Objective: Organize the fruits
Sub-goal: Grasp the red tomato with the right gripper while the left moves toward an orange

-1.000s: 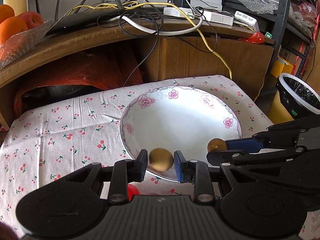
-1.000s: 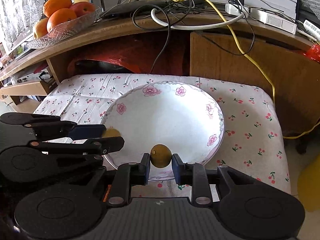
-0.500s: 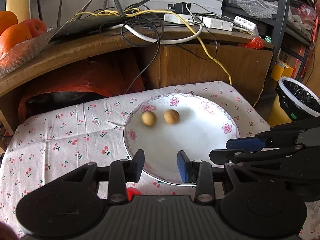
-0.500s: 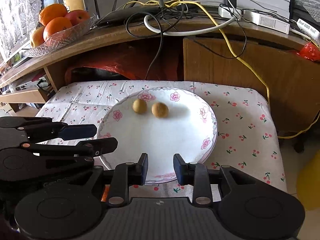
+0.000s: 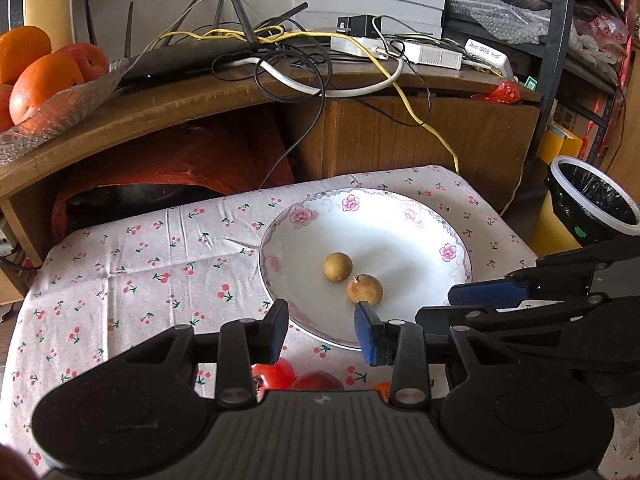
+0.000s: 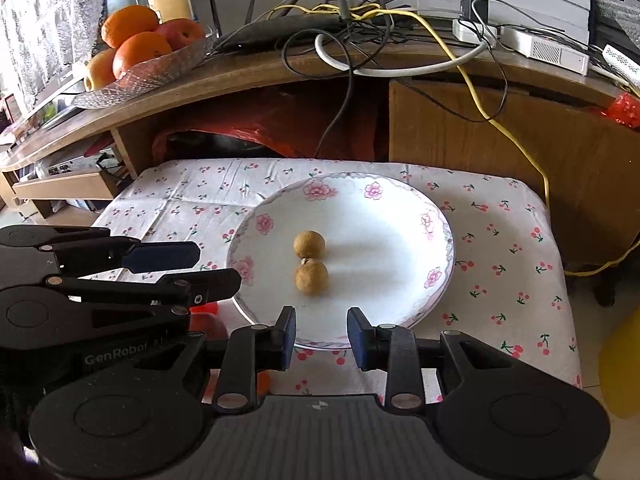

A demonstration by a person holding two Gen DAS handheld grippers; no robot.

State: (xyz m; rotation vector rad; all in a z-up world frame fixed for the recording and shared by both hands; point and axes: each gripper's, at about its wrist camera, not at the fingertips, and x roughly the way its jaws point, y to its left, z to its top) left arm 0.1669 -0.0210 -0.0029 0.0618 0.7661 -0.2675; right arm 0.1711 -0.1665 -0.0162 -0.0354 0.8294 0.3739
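Observation:
Two small brown round fruits lie side by side in the white flowered plate point(image 5: 404, 224) point(image 6: 400, 208); one fruit point(image 5: 337, 266) point(image 6: 309, 244) sits farther in, the other fruit point(image 5: 364, 290) point(image 6: 311, 277) nearer the front rim. My left gripper point(image 5: 322, 330) stands open over the plate's near rim, empty. My right gripper point(image 6: 321, 334) is open too, just short of the plate, nothing between its fingers. Each gripper shows in the other's view: the right gripper point(image 5: 480, 300) and the left gripper point(image 6: 192, 268). Red fruits point(image 5: 288, 376) lie on the cloth under my left gripper, partly hidden.
A cherry-print cloth point(image 5: 140, 264) covers the small table. Behind it a wooden shelf point(image 6: 280, 76) carries cables, a router and a glass bowl of oranges and apples point(image 6: 140, 48). A black-lined bin point(image 5: 592, 200) stands to the right on the floor.
A second ago each gripper was shut on a brown fruit over the plate. Both opened, the fruits dropped and rolled to the plate's middle, and both grippers pulled back.

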